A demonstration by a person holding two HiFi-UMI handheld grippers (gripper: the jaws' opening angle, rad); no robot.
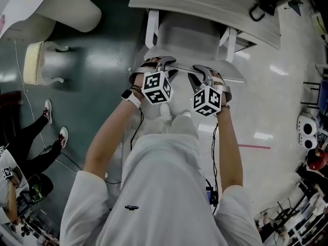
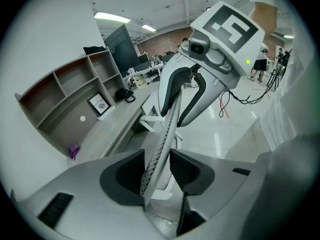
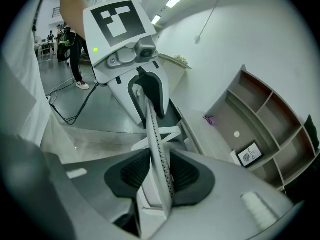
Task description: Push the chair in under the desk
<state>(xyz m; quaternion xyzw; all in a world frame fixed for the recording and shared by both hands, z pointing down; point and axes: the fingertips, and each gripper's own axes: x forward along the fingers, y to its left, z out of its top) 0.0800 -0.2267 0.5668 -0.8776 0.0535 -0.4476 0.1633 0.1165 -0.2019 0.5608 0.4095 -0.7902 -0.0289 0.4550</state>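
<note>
Glossy floor (image 1: 287,101), open wall shelves (image 2: 65,99)

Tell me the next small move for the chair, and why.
Probably push the backrest a little way toward the desk. Both the left gripper and the right gripper are clamped on its top edge, and the seat looks only partly under the desk.

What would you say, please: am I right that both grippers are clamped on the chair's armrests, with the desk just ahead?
Not quite. The left gripper and right gripper are clamped on the top edge of the chair's backrest, not on its armrests; each gripper view shows that edge between the pads. The desk is just ahead, as you said.
</note>
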